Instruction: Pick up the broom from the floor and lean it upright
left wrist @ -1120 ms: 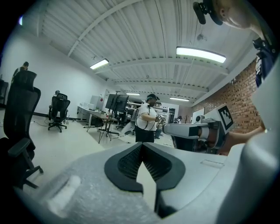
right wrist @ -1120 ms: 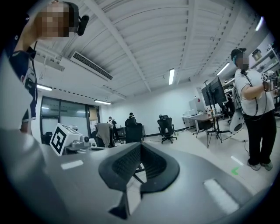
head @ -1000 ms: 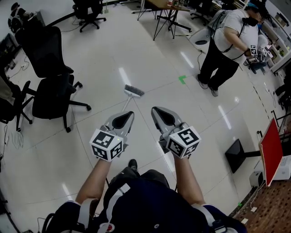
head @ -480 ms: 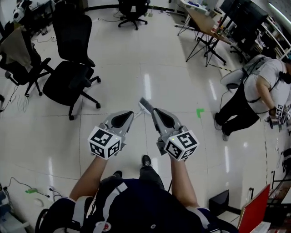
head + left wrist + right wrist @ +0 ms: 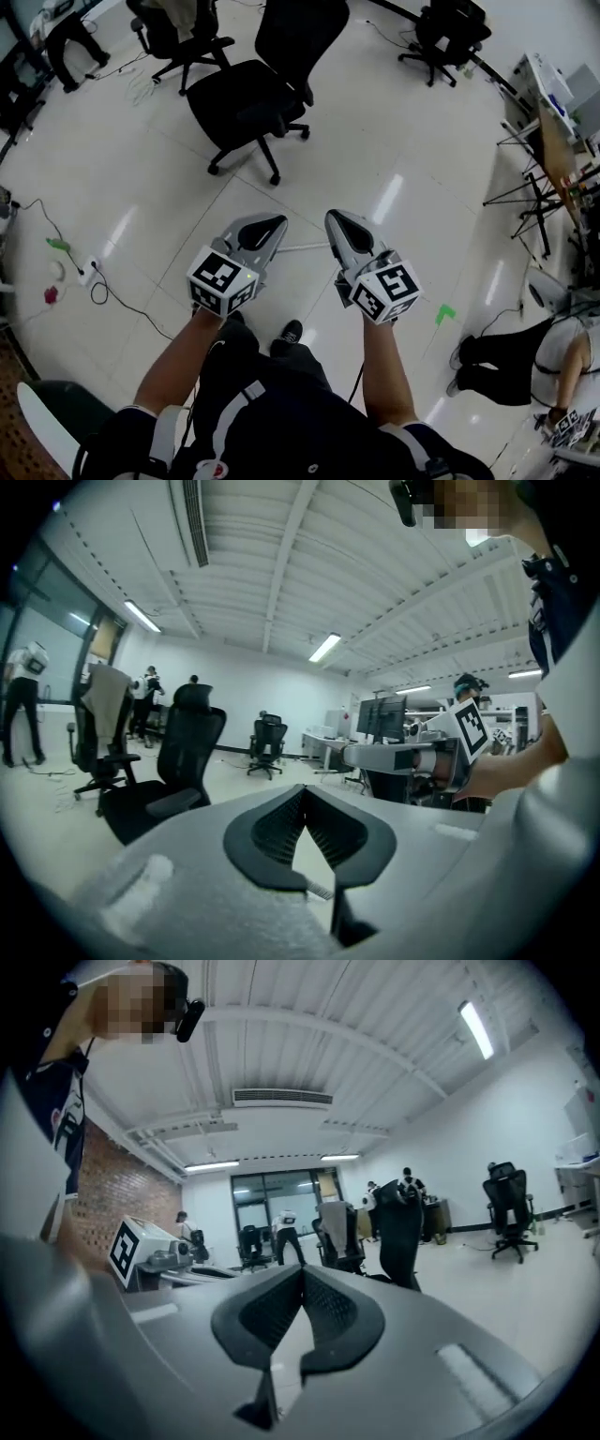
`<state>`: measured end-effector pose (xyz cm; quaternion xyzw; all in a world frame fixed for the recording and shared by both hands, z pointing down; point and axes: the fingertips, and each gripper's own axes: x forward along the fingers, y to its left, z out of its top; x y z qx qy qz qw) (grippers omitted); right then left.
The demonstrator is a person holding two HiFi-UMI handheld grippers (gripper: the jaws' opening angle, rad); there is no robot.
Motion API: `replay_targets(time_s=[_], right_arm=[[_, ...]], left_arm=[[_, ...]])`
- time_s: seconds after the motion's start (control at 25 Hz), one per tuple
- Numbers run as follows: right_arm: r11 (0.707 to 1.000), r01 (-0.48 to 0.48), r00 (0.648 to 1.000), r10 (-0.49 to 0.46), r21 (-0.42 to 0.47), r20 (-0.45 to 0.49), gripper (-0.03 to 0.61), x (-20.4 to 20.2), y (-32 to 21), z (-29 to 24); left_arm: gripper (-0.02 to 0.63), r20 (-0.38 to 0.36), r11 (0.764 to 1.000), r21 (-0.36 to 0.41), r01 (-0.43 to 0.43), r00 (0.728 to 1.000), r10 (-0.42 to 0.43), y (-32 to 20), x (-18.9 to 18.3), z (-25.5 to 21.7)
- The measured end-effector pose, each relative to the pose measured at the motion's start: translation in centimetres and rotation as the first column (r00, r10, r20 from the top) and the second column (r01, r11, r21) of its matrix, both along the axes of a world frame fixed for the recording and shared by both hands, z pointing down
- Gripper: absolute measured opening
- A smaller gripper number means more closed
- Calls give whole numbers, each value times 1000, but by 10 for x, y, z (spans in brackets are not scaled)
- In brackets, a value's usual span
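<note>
Currently the left gripper and right gripper both read fully closed, tips meeting on nothing, held side by side ahead of me. Only a thin stretch of the broom handle shows, lying on the floor at 12 o'clock between the grippers; its head is hidden. Black office chair at 11 o'clock.
</note>
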<state>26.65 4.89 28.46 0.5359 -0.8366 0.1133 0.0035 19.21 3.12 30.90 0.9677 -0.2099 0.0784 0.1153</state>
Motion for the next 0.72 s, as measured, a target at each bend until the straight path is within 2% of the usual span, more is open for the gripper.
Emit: replay_targets(time_s=[0.12, 0.28, 0.48, 0.64, 0.72], right_arm=[[992, 125, 992, -126, -20, -28, 2, -36, -36, 25], [953, 296, 953, -299, -65, -44, 2, -101, -77, 65], [874, 469, 871, -481, -125, -96, 2, -187, -113, 121], [813, 552, 804, -578, -183, -141, 2, -251, -135, 189], [778, 591, 763, -625, -213, -164, 72, -280, -142, 229]], left_arm=[[0, 22, 992, -11, 126, 992, -126, -27, -39, 23], [0, 46, 957, -47, 285, 958, -283, -57, -103, 64], [0, 72, 889, -89, 450, 893, -445, -86, -186, 122], [0, 114, 844, -115, 524, 851, -513, -102, -250, 184], [0, 133, 824, -122, 553, 832, -539, -108, -280, 220]])
